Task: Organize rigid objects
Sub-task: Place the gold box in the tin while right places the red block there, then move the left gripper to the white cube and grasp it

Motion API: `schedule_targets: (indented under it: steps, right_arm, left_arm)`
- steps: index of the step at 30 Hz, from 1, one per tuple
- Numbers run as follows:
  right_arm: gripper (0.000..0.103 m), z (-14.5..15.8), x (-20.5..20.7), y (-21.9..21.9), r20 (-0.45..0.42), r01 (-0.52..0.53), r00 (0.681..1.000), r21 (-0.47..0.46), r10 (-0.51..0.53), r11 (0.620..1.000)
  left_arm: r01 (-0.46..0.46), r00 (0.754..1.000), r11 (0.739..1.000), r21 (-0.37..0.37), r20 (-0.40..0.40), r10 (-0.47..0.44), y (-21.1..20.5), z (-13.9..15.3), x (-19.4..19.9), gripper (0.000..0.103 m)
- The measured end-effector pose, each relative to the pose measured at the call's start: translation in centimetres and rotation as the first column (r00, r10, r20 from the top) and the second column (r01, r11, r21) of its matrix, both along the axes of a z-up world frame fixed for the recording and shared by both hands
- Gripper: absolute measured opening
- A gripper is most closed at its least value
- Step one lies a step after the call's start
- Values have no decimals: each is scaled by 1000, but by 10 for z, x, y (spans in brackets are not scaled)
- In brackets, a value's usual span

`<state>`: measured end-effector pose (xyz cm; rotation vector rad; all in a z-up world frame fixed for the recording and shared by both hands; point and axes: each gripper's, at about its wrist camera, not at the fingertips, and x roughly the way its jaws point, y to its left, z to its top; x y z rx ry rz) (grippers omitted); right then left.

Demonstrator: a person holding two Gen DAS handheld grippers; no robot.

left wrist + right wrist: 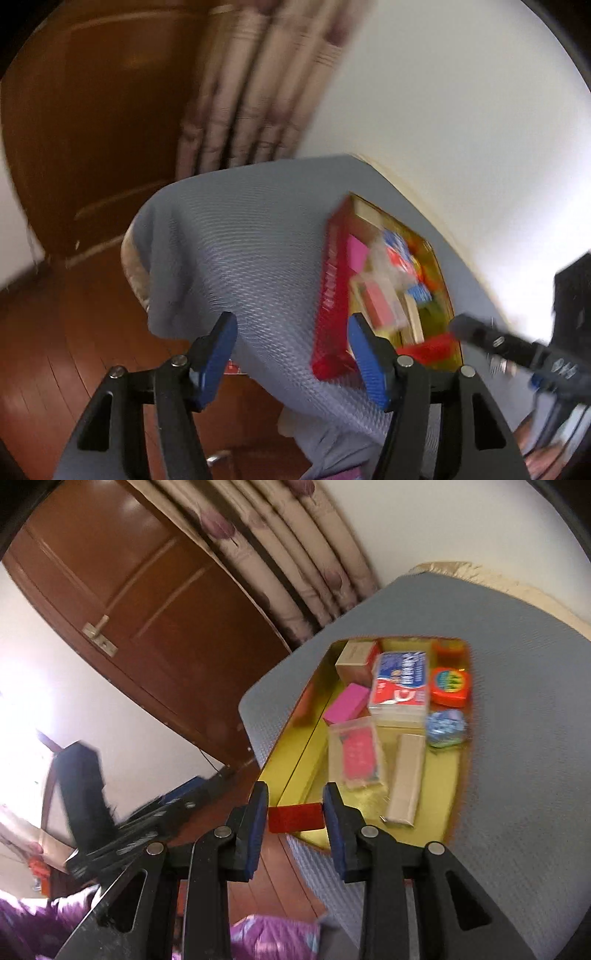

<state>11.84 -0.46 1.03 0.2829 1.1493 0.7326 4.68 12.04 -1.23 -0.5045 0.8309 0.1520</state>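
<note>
A red tin tray with a gold inside stands on a grey mat. It holds several small boxes: a pink box, a blue and red carton, a clear case with a pink card, a tan bar, an orange round tin. My right gripper is shut on the tray's near red rim. My left gripper is open and empty over the mat, its right finger beside the tray's red wall. The left wrist view is blurred.
The grey mat covers a table top that ends close at the left and near side. Beyond it lie a wooden floor, a brown door, a curtain and a white wall. Purple cloth lies below.
</note>
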Motion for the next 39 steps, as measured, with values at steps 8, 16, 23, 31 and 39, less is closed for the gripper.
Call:
schedule_targets:
  steps: [8, 16, 23, 31, 39]
  right_arm:
    - [29, -15, 21, 22, -38, 54, 998, -13, -55, 998]
    - [35, 23, -10, -41, 116, 186, 976, -8, -183, 983]
    - [56, 8, -66, -162, 201, 430, 898, -200, -393, 880]
    - [74, -32, -122, -314, 328, 616, 774, -588, -542, 524]
    - [94, -53, -147, -395, 444, 676, 693, -674, -568, 299]
  left_arm:
    - [-7, 1000, 977, 214, -1, 8, -5, 13, -2, 64]
    - [89, 994, 923, 374, 31, -108, -45, 27, -9, 64]
    - [213, 962, 877, 431, 64, -266, -89, 35, -22, 64]
    - [556, 807, 716, 422, -68, -587, -178, 26, -16, 64]
    - [793, 474, 412, 448, -30, -880, -320, 61, -2, 64]
